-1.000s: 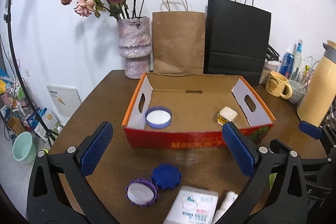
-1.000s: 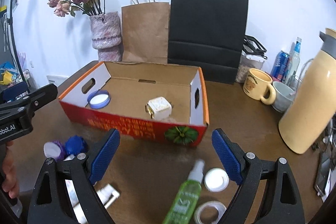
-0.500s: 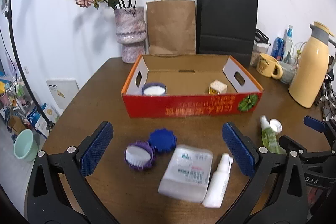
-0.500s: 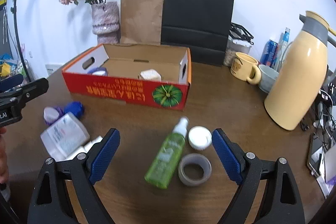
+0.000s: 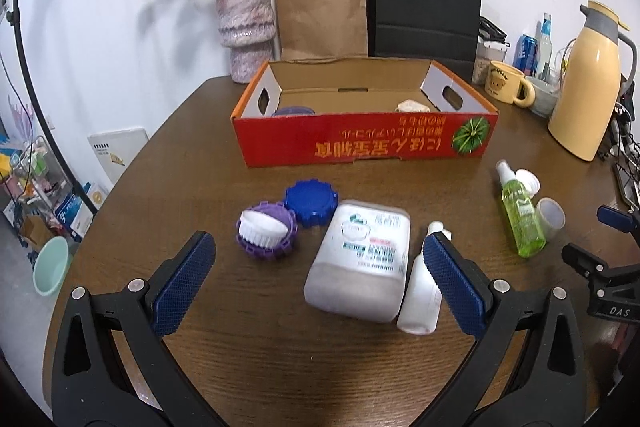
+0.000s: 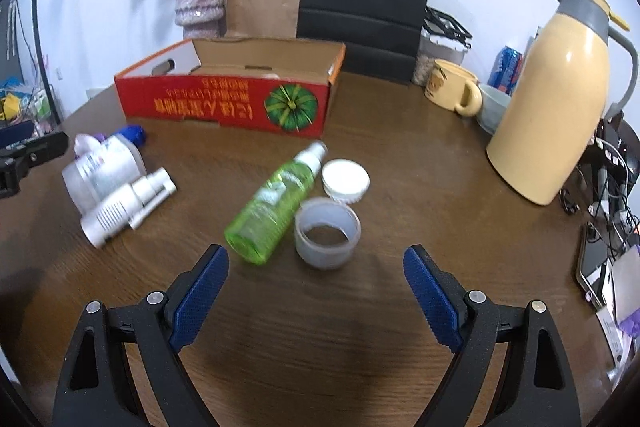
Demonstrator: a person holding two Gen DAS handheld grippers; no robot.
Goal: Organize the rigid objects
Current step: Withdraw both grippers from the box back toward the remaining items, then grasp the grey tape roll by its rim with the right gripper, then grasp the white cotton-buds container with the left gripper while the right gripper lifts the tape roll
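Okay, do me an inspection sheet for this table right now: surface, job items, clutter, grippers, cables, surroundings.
Surface: brown wooden table, dry.
Job's things: red box holds two items; green spray bottle, clear cup, white lid, white jug, white spray bottle, purple brush, blue cap lie outside.
Clutter: flask, mug, bags, vase.
Grippers: left gripper and right gripper open, empty.
Cables: tangle at right table edge.
Surroundings: white wall.

A brown wooden table (image 5: pixel 208 131) fills the middle. A white wall (image 5: pixel 100 7) is behind, at the top.
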